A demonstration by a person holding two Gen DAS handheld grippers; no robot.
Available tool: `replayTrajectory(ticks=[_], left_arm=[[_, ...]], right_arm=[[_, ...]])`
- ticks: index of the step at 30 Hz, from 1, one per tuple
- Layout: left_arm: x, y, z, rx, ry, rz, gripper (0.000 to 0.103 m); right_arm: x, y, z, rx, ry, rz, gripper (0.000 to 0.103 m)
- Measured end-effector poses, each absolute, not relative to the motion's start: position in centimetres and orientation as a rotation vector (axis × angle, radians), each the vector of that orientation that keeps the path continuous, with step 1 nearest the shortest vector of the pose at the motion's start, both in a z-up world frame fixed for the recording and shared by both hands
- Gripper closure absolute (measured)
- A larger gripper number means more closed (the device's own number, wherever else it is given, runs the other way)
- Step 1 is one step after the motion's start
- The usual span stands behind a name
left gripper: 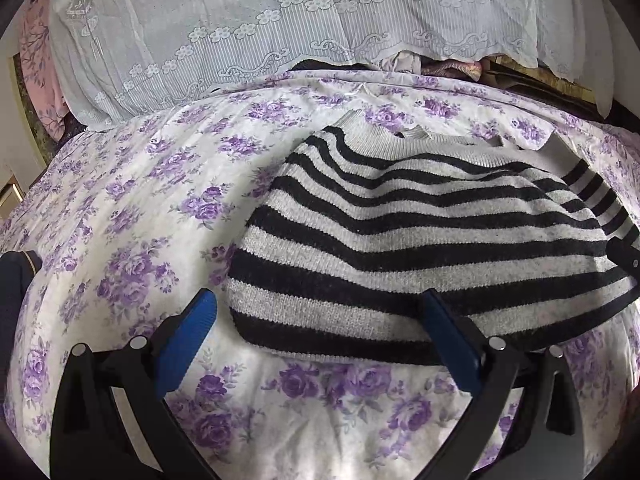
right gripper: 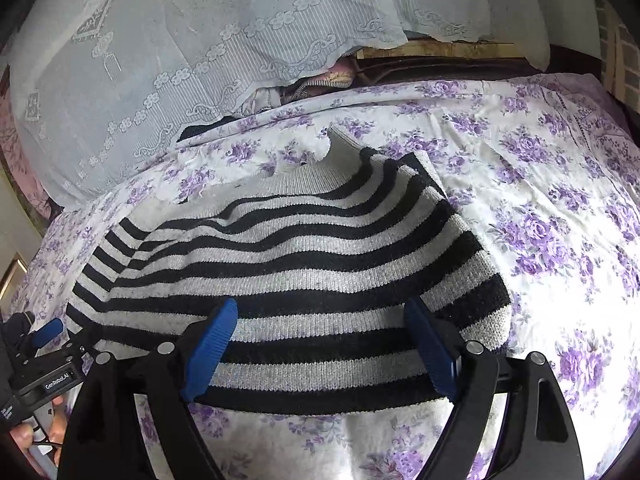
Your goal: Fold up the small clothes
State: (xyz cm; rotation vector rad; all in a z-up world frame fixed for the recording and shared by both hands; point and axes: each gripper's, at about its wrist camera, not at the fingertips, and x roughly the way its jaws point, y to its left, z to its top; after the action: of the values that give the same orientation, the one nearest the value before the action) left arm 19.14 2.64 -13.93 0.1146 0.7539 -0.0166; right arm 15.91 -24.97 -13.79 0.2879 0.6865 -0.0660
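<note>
At lower left of the right wrist view, the left gripper [right gripper: 48,330] reads "GenRobot.AI"; both it and the right gripper [right gripper: 320,320] gape empty over the striped sweater [right gripper: 304,264]

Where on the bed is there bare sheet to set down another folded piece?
Free: the floral sheet on the striped sweater's right, out to the bed edge, and the sheet on its left, below the lace cover. Crowded: the near strip, where both open grippers, left and right, hover.
</note>
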Motion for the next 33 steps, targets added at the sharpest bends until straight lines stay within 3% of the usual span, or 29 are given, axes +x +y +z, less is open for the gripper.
replayTrajectory(ticks=[21,33], left_arm=[[17.7,2.3,-11.7,0.095,0.701,-0.045,0.004],[17.7,0.4,-13.3,0.151,0.741,-0.071,0.004]], right_arm=[[9.5,-28.3,-12.8,0.425,0.598,-0.114,0.017],[9.6,-31.2,-15.6,0.601,0.665,-0.098,0.019]])
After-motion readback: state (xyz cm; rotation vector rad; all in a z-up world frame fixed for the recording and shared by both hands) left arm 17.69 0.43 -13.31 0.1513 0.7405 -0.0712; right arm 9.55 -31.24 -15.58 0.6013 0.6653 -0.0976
